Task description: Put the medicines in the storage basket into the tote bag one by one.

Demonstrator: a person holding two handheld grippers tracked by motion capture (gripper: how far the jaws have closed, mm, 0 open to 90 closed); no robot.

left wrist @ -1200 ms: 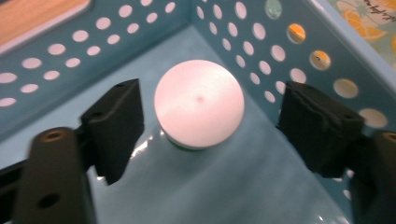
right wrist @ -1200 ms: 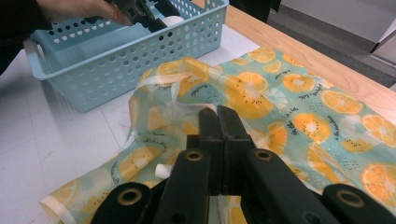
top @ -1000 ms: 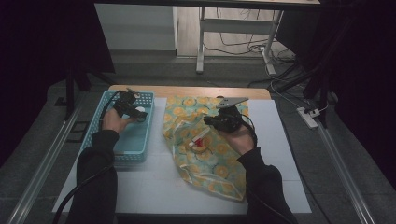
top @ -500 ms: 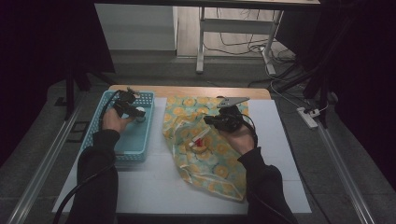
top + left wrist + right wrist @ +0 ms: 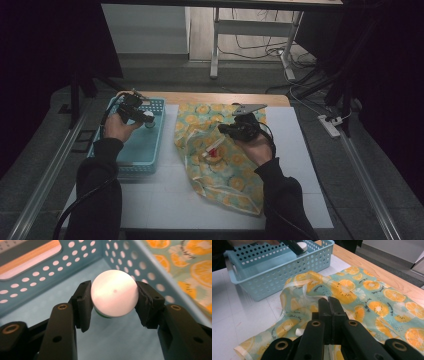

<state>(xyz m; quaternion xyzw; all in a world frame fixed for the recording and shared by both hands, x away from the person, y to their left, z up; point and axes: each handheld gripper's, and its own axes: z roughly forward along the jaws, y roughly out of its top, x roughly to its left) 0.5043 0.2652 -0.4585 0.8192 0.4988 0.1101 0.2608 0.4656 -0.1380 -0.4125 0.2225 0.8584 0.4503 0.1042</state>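
Desk: white top, with a strip of bare wood along the far edge. Directly on it: a light blue perforated basket at the left, and an orange-slice print cloth bag at centre, lying crumpled just beside the basket. The right part of the white top is bare.

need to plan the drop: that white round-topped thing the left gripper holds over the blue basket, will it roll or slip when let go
The white round-topped object looks smooth and glossy, so it may slip in the left gripper, whose pads touch only its sides. Its domed top suggests it could roll if it lands sideways in the basket. It is probably light and rigid, not fragile.
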